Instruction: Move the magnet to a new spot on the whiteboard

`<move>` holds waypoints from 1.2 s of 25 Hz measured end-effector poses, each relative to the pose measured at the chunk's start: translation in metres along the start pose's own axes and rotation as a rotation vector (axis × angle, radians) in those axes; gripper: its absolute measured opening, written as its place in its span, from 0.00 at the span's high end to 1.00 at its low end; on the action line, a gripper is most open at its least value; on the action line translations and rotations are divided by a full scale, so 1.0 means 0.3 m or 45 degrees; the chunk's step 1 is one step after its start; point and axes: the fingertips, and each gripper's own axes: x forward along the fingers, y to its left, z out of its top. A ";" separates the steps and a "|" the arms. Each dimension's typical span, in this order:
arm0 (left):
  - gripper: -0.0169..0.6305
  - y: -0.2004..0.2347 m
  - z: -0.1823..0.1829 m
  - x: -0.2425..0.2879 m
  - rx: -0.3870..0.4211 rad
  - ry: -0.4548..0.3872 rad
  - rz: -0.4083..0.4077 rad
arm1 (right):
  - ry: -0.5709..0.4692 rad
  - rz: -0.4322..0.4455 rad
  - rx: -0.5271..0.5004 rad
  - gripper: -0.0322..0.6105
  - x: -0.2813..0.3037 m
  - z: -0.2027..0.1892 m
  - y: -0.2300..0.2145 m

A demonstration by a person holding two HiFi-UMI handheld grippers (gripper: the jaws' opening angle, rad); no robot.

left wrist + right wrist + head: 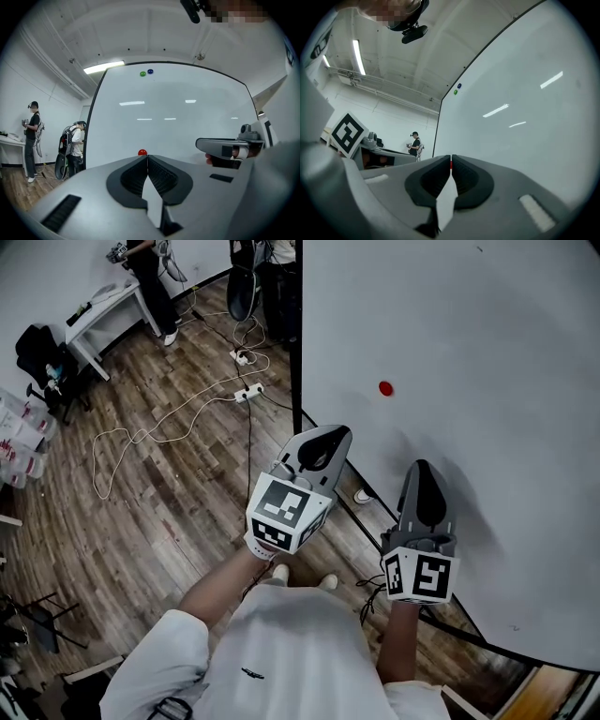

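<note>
A small red magnet (pixel 385 388) sticks on the big whiteboard (pixel 497 343) that fills the right of the head view. My left gripper (pixel 329 434) points at the board below and left of the magnet, jaws shut and empty. In the left gripper view the red magnet (pixel 142 152) shows just beyond the closed tips of the left gripper (pixel 146 156), apart from them. My right gripper (pixel 422 469) hovers lower right near the board, jaws together with nothing held; in its own view a red sliver (pixel 450 163) peeks through the slit.
Green (pixel 143 73) and blue (pixel 150 71) magnets sit near the board's top edge. The board's black frame (pixel 296 352) stands left of the magnet. Cables and a power strip (pixel 247 391) lie on the wood floor. A person (pixel 31 138) and a table (pixel 103 310) are at the back.
</note>
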 end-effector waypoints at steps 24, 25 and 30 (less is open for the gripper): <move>0.96 0.049 -0.043 -0.281 -0.097 -0.030 0.106 | 0.047 0.105 -0.043 0.94 -0.088 -0.049 0.086; 0.96 0.051 -0.045 -0.285 -0.101 -0.031 0.109 | 0.050 0.111 -0.041 0.94 -0.086 -0.051 0.090; 0.96 0.060 -0.050 -0.297 -0.116 -0.028 0.118 | 0.058 0.126 -0.037 0.94 -0.079 -0.051 0.101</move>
